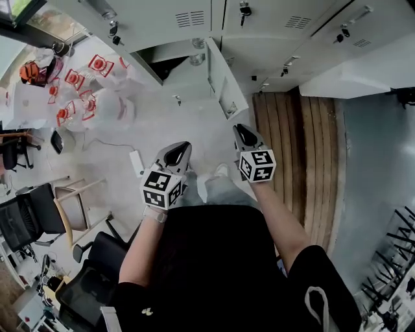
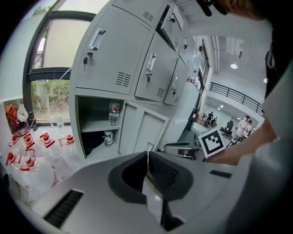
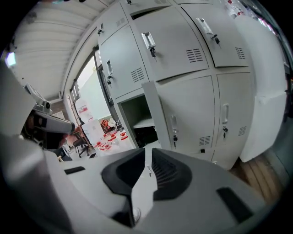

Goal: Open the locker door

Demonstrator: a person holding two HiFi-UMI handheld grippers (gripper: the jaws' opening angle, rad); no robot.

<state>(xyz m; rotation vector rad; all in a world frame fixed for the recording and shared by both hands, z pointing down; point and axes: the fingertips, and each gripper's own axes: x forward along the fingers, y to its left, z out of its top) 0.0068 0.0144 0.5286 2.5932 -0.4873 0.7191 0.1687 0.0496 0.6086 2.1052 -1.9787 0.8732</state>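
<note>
The grey locker bank runs along the top of the head view. One lower locker door stands swung open, and its compartment holds water bottles on a shelf. The same open door shows edge-on in the right gripper view. My left gripper and right gripper hover side by side above the floor, well short of the lockers. Both point toward them. The left gripper is shut with nothing in it, and so is the right gripper.
Clear bags of red-capped bottles lie on the floor at the left. Office chairs stand at the lower left. A power strip lies on the floor near the left gripper. A wooden platform runs along the right of the lockers.
</note>
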